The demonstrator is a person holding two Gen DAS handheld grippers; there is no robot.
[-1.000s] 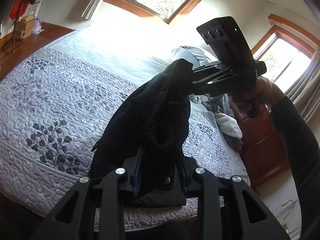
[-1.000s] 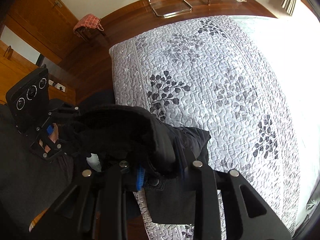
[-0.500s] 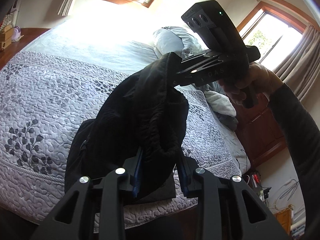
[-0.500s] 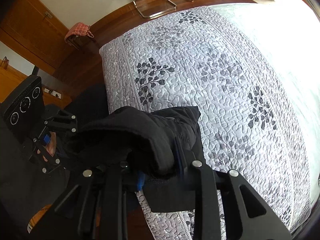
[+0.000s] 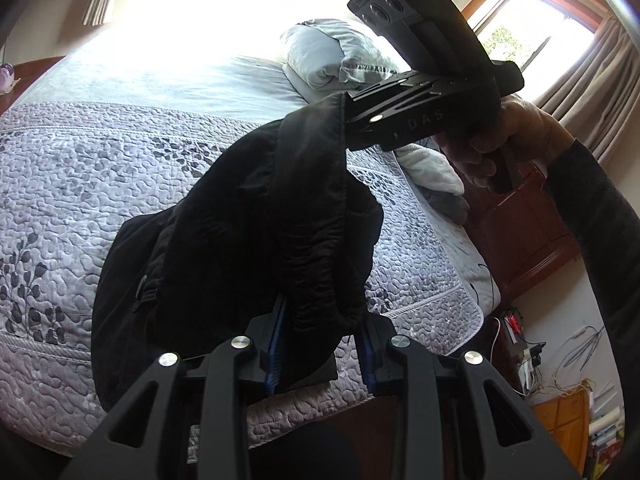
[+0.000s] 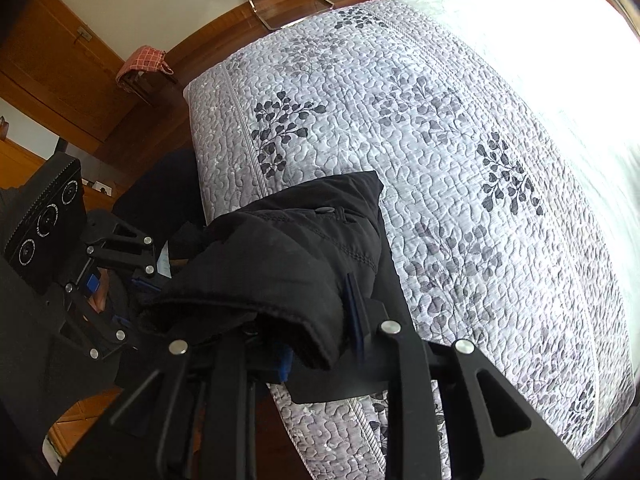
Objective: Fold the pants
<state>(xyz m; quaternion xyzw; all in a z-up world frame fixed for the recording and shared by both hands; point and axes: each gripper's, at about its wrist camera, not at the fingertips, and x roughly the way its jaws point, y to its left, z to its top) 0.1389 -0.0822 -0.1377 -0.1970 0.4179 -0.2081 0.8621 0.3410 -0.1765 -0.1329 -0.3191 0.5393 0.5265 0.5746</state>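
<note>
I have the black pants (image 5: 256, 240) pinched in both tools and lifted over the near edge of the bed (image 5: 120, 152). My left gripper (image 5: 320, 344) has its blue-lined fingers (image 5: 276, 344) clamped on a bunched fold of the cloth, which rises from there toward my right gripper (image 5: 344, 120), where the other end of the fabric is caught at the tip; from the left view I cannot make out those jaws themselves. From the right view, my right gripper (image 6: 320, 328) is closed on a thick roll of the pants (image 6: 288, 256), with the cloth draped over the fingers (image 6: 354, 312) and a button and stitched seam facing up. The left gripper (image 6: 140, 280) sits low on the left of that view, holding the far end. Part of the pants hangs down and lies on the grey quilt (image 6: 440, 128) with its leaf print. A pillow (image 5: 320, 52) lies at the head of the bed.
</note>
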